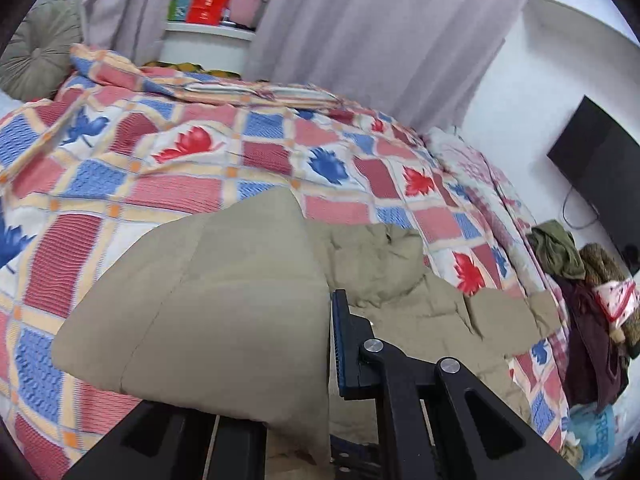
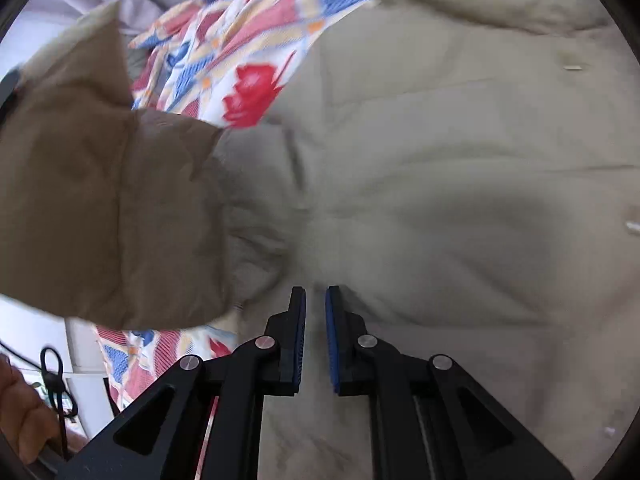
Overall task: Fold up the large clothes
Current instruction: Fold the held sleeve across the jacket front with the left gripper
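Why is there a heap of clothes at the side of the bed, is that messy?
Yes. The clothes heap sits bunched and unfolded beside the bed's edge, unlike the beige jacket spread on the quilt.

The right gripper [image 2: 315,300] stood nearly closed over the beige padded coat [image 2: 440,160], apparently pinching a fold, while a lifted, blurred sleeve [image 2: 112,208] hung left above the patterned quilt [image 2: 248,40].

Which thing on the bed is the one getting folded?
Find the big bed with the quilt of red and blue leaves. Lying on its near side is a puffy beige jacket. It is the only plain, one-colour thing there, and one sleeve is lifted up, pinched in the left hand-held gripper.
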A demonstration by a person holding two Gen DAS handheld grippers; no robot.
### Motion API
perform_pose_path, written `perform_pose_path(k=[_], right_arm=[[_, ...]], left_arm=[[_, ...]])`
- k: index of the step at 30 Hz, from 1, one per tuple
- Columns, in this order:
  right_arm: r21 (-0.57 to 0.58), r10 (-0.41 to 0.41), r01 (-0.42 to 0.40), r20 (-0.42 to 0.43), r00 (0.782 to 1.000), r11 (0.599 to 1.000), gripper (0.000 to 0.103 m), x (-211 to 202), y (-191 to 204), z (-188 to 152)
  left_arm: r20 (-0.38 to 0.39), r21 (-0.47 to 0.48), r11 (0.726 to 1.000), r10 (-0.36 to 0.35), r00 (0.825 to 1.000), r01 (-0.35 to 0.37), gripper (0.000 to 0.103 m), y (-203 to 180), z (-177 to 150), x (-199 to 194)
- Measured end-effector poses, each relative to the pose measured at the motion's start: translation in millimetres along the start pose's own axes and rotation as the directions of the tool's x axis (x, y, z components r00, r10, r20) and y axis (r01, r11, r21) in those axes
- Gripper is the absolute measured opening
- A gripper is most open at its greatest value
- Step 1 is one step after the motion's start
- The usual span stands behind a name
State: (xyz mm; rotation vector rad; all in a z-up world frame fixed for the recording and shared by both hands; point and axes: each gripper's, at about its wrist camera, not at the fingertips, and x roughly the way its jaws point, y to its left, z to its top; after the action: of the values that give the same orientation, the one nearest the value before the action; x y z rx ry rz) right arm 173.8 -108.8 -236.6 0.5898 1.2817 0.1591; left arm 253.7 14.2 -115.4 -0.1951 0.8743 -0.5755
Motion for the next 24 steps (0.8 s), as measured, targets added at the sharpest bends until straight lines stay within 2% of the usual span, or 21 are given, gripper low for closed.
perform_pose_path(k=[3,6,10,11,13,15,16,17,18,21,24], right_arm=[[0.010,-0.112,0.111,0.057,0.992,0.994,0.011,-41.7,-37.5,-10.2],[0.057,-0.216,0.211,0.098,0.972,0.976,0.011,-77.7,-80.1,-17.0],[0.122,-0.257,0.246,0.089,0.962,0.962,0.011,-100.9,-132.7,-28.7],[0.131,-0.258,0.246,0.083,0.963,0.960,0.011,-103.0,-140.3,-30.0],[0.146,-0.252,0.239,0.074,0.965,0.960,0.011,-105.0,-151.3,-33.1],[0.147,-0.237,0.225,0.070,0.969,0.963,0.011,-108.1,-159.2,-32.6],[0.148,-0.231,0.219,0.067,0.971,0.964,0.011,-108.3,-160.2,-31.7],[0.148,-0.229,0.217,0.065,0.971,0.965,0.012,-107.8,-159.8,-28.5],[0.145,-0.229,0.218,0.062,0.971,0.965,0.012,-107.7,-159.4,-26.4],[0.130,-0.231,0.222,0.060,0.971,0.966,0.012,-109.6,-154.6,-25.6],[0.087,-0.253,0.248,0.063,0.965,0.965,0.012,-116.1,-145.0,-27.3]], left_arm=[[-0.110,0.048,0.999,0.010,0.994,-0.005,0.012,-36.4,-22.5,50.5],[-0.202,0.113,0.991,0.092,0.975,-0.070,0.012,-61.9,-53.6,98.8],[-0.288,0.195,0.968,0.211,0.934,-0.159,0.012,-73.3,-95.4,140.1],[-0.286,0.218,0.959,0.239,0.928,-0.180,0.012,-74.8,-102.1,143.3],[-0.264,0.246,0.949,0.263,0.928,-0.199,0.015,-77.1,-109.5,140.6],[-0.272,0.247,0.951,0.251,0.929,-0.184,0.047,-79.5,-111.6,133.1],[-0.269,0.239,0.956,0.234,0.934,-0.170,0.075,-80.7,-111.2,127.0],[-0.240,0.233,0.957,0.229,0.943,-0.173,0.081,-81.8,-110.0,118.0],[-0.208,0.235,0.954,0.237,0.949,-0.186,0.081,-83.7,-108.6,108.4],[-0.206,0.228,0.954,0.240,0.949,-0.192,0.081,-80.8,-102.2,88.5],[-0.183,0.208,0.960,0.227,0.956,-0.188,0.081,-68.2,-98.5,56.9]])
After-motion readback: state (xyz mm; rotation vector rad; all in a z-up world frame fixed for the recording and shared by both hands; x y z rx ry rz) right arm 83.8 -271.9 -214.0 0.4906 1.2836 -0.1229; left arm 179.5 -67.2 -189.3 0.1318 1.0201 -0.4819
